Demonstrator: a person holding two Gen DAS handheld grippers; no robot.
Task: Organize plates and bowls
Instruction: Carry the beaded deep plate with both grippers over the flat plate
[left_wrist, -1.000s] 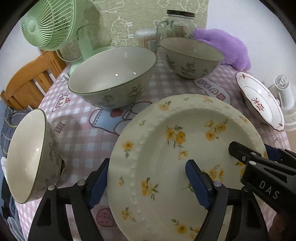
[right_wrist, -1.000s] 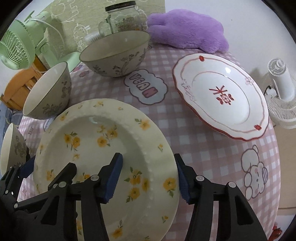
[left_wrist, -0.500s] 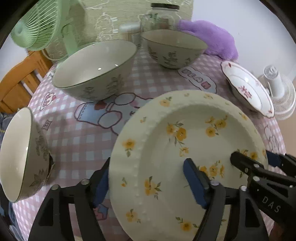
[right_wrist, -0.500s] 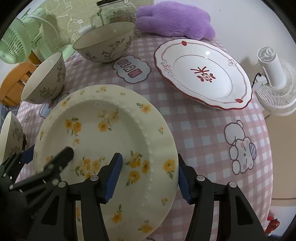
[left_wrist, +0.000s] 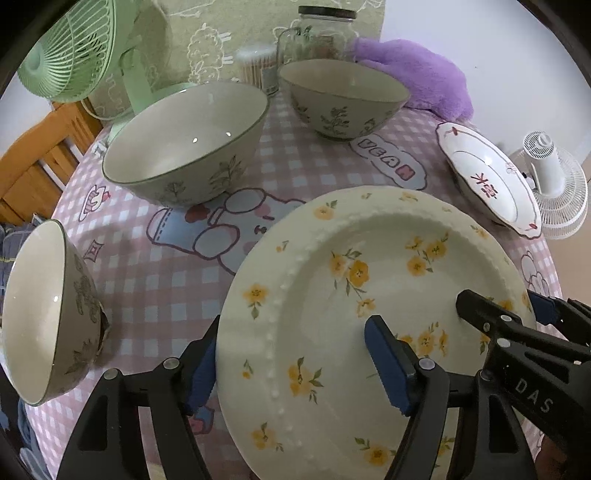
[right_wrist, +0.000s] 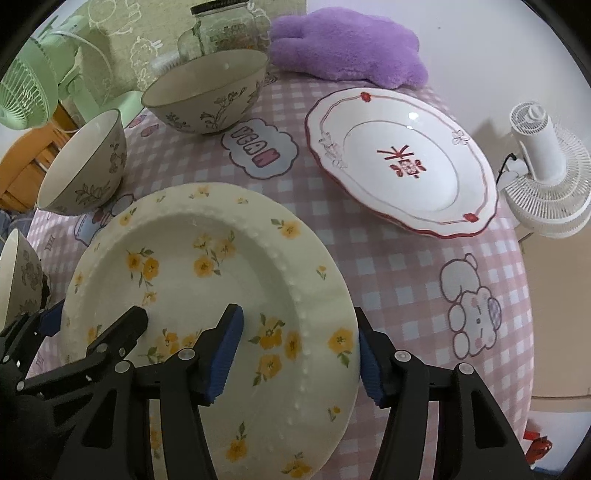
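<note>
Plates and bowls sit on a round table covered by a pink checked cloth (left_wrist: 155, 266) with cartoon prints. Nearest is a cream plate with yellow flowers (left_wrist: 354, 295), its beaded rim tilted up toward the far side. Both hand-held grippers straddle this plate at its near edge. The left gripper (left_wrist: 295, 365) has one blue pad outside the plate's left rim and the other over the plate's well; its jaws are closing around that rim, and whether the pads already press on the plate cannot be told. The right gripper (right_wrist: 299, 350) brackets the plate's right rim, one blue pad inside on the flowered face, the other just outside the edge; whether it pinches the rim cannot be told either.

To the far right lies a white plate with red trim (right_wrist: 402, 162) and a red mark at its centre, well apart from the cream plate. Three grey-green bowls with leaf patterns stand to the left and far side: a large bowl (left_wrist: 184, 144) far left, a second bowl (left_wrist: 343, 96) far centre, and a third bowl (left_wrist: 48, 314) at the near left edge.

Beyond them are a green fan (left_wrist: 70, 48), a glass jar (left_wrist: 321, 33) and a purple plush toy (right_wrist: 347, 48). A white fan (right_wrist: 543, 170) stands off the table's right side.
</note>
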